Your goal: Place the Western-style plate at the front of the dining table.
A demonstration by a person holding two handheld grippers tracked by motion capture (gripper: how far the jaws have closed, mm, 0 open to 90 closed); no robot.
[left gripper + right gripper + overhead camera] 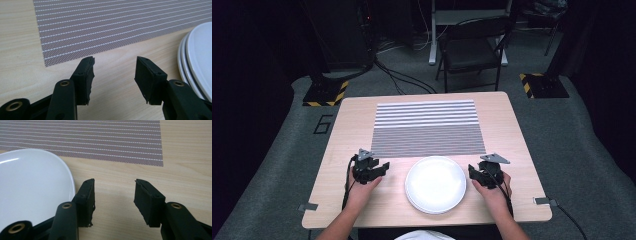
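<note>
Stacked white plates [435,184] sit between left gripper [377,169] and right gripper [476,173]; both released, empty, about equally near.

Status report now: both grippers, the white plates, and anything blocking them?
Left gripper open, holding nothing. Right gripper open, holding nothing. White plates stacked between them, untouched, near the striped mat. Nothing in the way.
</note>
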